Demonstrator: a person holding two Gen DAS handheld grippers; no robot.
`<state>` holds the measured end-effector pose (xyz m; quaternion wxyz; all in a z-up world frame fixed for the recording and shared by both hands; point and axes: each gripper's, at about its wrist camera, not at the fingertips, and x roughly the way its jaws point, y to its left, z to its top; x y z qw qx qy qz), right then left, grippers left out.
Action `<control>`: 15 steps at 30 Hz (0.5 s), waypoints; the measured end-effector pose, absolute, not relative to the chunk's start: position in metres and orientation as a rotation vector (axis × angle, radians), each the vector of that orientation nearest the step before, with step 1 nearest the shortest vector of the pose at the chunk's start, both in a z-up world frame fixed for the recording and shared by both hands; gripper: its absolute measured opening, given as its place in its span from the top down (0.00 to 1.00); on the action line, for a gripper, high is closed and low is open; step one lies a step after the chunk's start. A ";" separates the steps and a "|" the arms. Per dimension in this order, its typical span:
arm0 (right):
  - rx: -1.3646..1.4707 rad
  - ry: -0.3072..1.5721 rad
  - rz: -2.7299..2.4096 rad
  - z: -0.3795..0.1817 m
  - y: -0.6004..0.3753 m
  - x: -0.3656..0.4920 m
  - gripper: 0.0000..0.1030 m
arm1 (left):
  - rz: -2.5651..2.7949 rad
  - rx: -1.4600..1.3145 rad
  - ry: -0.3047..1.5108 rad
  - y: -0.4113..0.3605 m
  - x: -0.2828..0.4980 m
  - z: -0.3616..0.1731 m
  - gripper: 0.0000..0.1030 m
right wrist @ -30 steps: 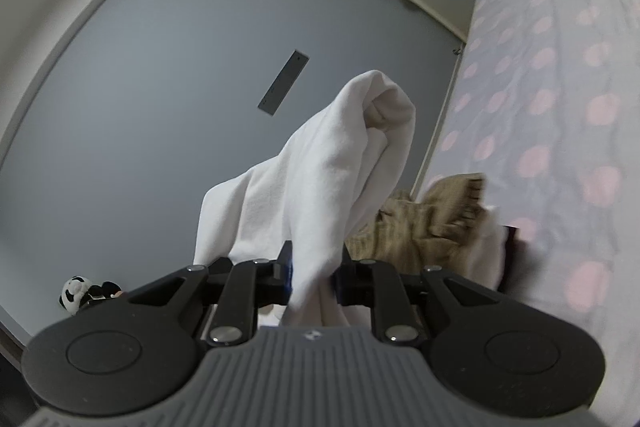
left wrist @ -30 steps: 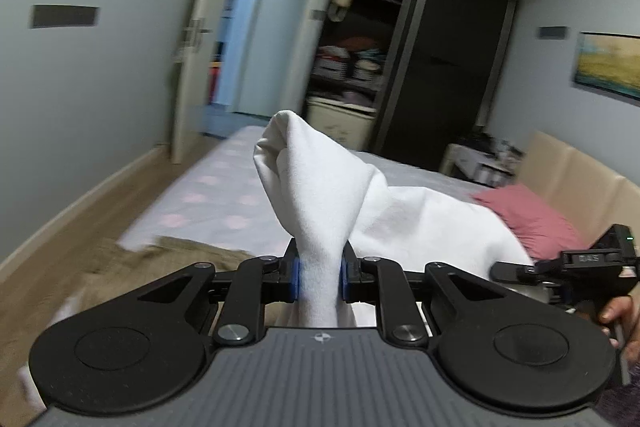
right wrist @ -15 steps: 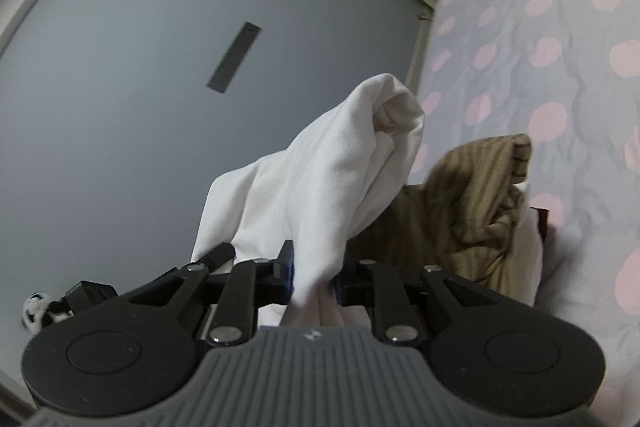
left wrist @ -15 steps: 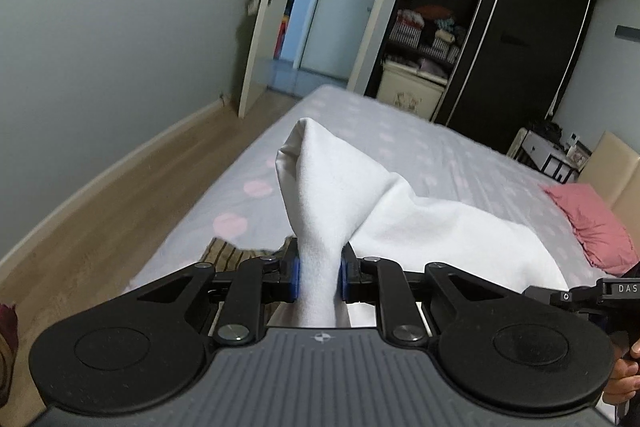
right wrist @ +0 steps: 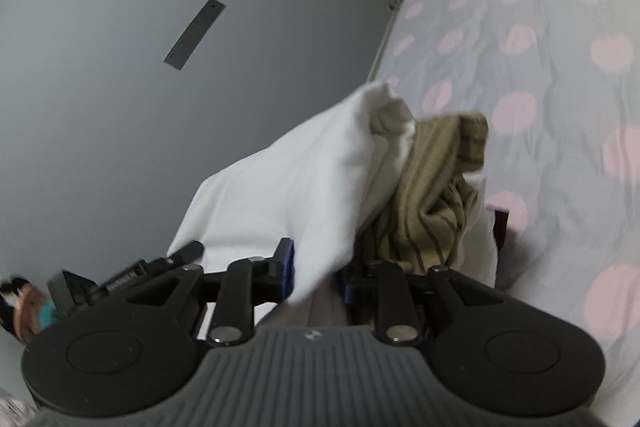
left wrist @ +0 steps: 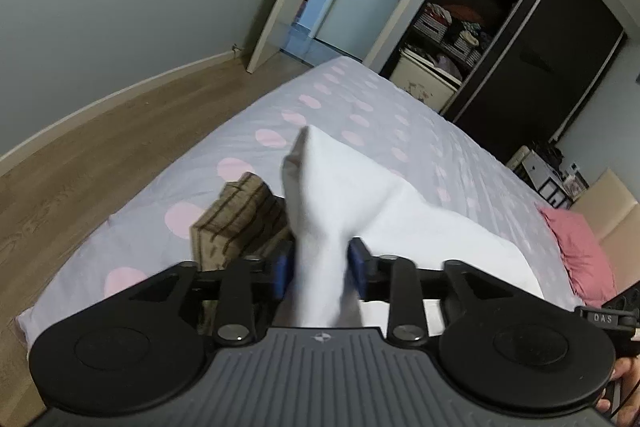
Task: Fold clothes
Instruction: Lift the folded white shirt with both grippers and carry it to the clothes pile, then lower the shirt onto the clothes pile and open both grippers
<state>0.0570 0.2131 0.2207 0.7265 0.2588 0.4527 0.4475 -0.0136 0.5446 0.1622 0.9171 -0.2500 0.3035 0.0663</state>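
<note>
White garment (left wrist: 340,203): soft, thin and light by the look of it; it sagged and bunched wherever unsupported, so it would likely drape rather than hold a crease unaided.
Where it was: held up above the near end of the bed (left wrist: 360,115), stretched between the two grippers, its lower part falling toward the bed.
Left gripper (left wrist: 320,269): clenched on a gathered corner of the white garment, blue pads pressed against the cloth on both sides.
Right gripper (right wrist: 316,277): likewise clamped on a bunched corner of the same garment (right wrist: 304,187), the cloth rising in a peak above the fingers.
Where to hold: judged best at the corners or hem edges, as here, kept apart so the cloth stays taut.
Striped brown garment (left wrist: 240,215): crumpled on the bed just beside and below the white one; also soft, likely heavier.
Pink pillow (left wrist: 580,251): at the far right of the bed.
Count: two garments, one pillow, two grippers.
</note>
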 end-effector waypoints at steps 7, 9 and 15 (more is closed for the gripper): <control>0.384 0.749 0.936 0.258 0.190 0.039 0.63 | 0.248 -0.401 0.477 0.531 -0.049 0.211 0.63; 0.363 0.661 0.937 0.271 0.190 0.035 0.67 | 0.248 -0.361 0.442 0.518 -0.051 0.224 0.71; 0.306 0.590 0.916 0.281 0.226 0.024 0.75 | 0.240 -0.228 0.460 0.477 -0.022 0.224 0.82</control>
